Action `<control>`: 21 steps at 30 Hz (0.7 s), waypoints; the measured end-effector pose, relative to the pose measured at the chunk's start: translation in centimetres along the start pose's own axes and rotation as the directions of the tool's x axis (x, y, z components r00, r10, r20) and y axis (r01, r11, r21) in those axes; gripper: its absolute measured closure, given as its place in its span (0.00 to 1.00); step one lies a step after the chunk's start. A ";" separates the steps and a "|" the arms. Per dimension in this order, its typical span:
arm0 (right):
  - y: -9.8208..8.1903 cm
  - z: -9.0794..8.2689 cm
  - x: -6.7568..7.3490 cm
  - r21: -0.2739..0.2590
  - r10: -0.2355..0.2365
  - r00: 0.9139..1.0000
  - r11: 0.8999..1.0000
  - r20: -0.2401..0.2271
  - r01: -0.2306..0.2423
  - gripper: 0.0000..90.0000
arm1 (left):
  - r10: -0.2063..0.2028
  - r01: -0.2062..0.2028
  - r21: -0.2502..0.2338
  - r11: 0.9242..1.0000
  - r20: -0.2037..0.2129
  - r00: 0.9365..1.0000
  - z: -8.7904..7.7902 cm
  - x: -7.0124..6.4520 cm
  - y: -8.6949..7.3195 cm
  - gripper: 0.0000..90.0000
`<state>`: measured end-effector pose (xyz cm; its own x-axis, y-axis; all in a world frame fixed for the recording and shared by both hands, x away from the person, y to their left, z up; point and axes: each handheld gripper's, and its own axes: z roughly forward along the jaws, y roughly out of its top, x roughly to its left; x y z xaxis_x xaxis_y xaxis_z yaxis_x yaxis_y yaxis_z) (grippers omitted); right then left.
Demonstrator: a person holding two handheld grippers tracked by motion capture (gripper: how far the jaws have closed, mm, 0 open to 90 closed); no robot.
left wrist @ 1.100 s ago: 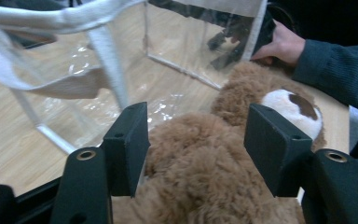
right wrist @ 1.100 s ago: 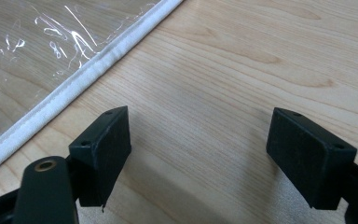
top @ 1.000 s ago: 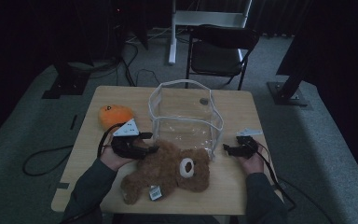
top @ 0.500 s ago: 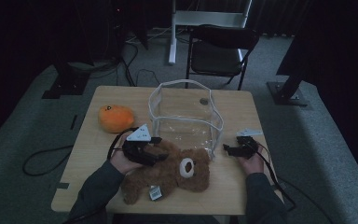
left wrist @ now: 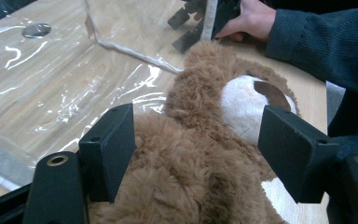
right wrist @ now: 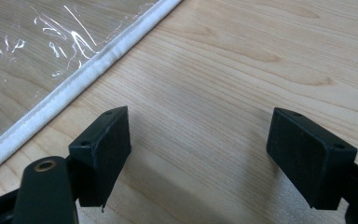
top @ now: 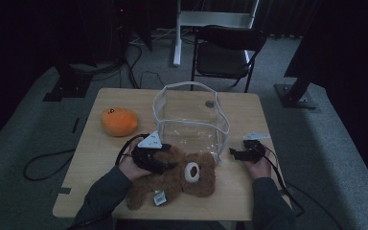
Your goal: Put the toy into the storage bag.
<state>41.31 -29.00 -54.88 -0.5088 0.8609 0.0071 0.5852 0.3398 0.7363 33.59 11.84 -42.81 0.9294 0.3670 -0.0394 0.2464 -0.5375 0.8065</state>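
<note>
1. Orange plush toy (top: pixel 119 121) — lies on the wooden table (top: pixel 91 163), well off to the far left of the left gripper and touching nothing else.
2. Left gripper (top: pixel 165 164) — held in the person's left hand (top: pixel 130 165), low over the brown teddy bear (top: pixel 182 175). In the left gripper view its point falls at (left wrist: pixel 196 154) on the fur. Its jaws have just been opening and now stand wide, one on each side of the bear's body. The fur bulges up between them; the near side of the left jaw is against the pile, while the right jaw stands clear of the head. No squeeze on the fur shows.
3. Teddy bear — lies flat on the table directly under and ahead of the left gripper, its white muzzle (left wrist: pixel 242 105) just ahead of the right jaw. A small tag (top: pixel 159 197) lies at its near end, behind the gripper.
4. Clear bag (top: pixel 191 120) with white edging — stands open just beyond the left gripper, its clear wall (left wrist: pixel 65 79) touching the bear's far side. A small dark round thing (top: pixel 209 103) sits inside near the far wall.
5. Right gripper (top: pixel 232 153) — held in the right hand (top: pixel 258 166), level just above the table, its tips just beside the bag's near right corner. Its jaws stand wide with bare wood between them (right wrist: pixel 196 140). The bag's white seam (right wrist: pixel 74 84) runs ahead and to their left — apart from both.
</note>
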 end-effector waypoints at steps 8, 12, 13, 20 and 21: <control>0.0 0.0 0.0 0.000 0.000 1.000 1.000 0.000 0.000 0.23 | 0.007 -0.008 0.026 1.000 0.017 1.000 0.8 -0.3 -0.2 0.31; 0.0 0.0 0.0 0.000 0.000 1.000 1.000 0.000 0.000 0.23 | 0.014 -0.014 0.036 0.999 0.012 1.000 1.1 -0.4 -0.1 0.30; 0.0 0.0 0.0 0.000 0.000 1.000 1.000 0.000 0.000 0.23 | 0.016 -0.017 0.040 0.999 0.014 1.000 1.2 -0.4 -0.1 0.29; 0.0 0.0 0.0 0.000 -0.001 1.000 1.000 0.000 0.001 0.23 | 0.043 -0.044 0.053 0.998 0.033 0.999 1.9 -1.0 -0.1 0.29; 0.0 0.0 0.0 0.000 -0.001 1.000 1.000 0.000 0.001 0.23 | 0.051 -0.053 0.055 0.997 0.036 0.998 2.0 -1.0 -0.2 0.29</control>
<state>41.29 -29.00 -54.88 -0.5092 0.8606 0.0067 0.5850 0.3404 0.7362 33.14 10.01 -44.10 0.9500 0.3116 -0.0196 0.2119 -0.5972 0.7736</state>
